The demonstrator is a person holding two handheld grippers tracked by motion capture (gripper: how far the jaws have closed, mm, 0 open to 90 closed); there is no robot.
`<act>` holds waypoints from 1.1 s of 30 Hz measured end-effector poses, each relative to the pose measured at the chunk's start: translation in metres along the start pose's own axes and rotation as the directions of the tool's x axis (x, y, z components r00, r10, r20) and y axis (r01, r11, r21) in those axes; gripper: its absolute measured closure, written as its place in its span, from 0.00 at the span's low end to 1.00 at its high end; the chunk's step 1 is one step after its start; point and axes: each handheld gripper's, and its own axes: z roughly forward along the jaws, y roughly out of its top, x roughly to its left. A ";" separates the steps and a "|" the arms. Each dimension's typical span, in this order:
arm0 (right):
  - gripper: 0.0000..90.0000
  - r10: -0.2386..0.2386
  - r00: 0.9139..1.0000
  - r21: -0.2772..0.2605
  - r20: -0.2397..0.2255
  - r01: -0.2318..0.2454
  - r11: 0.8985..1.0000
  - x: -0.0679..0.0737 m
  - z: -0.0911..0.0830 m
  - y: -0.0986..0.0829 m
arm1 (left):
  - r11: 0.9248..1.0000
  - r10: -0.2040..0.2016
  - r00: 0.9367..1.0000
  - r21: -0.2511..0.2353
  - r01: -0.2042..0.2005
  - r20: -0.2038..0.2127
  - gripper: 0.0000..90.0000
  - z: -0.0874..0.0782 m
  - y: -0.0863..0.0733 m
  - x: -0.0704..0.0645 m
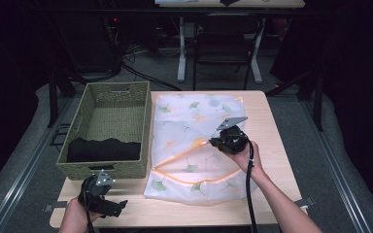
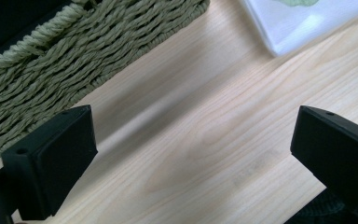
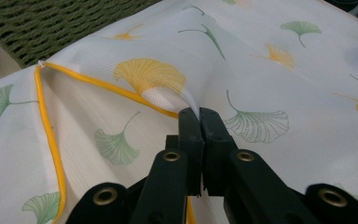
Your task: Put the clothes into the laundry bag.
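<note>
While the right gripper (image 1: 212,142) pinches a fold of the mesh bag (image 1: 194,126) beside its yellow zipper (image 1: 184,153), the bag lies spread across the middle of the wooden surface (image 1: 272,145). In the right gripper view, the jaws are pressed together on the white fabric, drawing it up into a small peak at 12 o'clock from the fingertips (image 3: 190,116). A green wicker basket (image 1: 116,104) sits just beside the bag at its 9 o'clock, with a black cloth (image 1: 104,149) folded in its near end. At 7 o'clock from the bag, the left gripper (image 1: 119,204) hangs over the surface's near edge, its jaws spread wide and holding nothing; in its own view bare wood (image 2: 205,140) lies between them, the basket's wall (image 2: 74,51) at 11 o'clock and a bag corner (image 2: 298,23) at 1 o'clock.
</note>
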 end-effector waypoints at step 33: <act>0.98 -0.002 1.000 -0.013 -0.013 0.002 1.000 -0.001 -0.001 -0.002 | 0.975 0.212 0.974 -0.077 -0.206 0.074 0.00 -0.039 0.028 0.018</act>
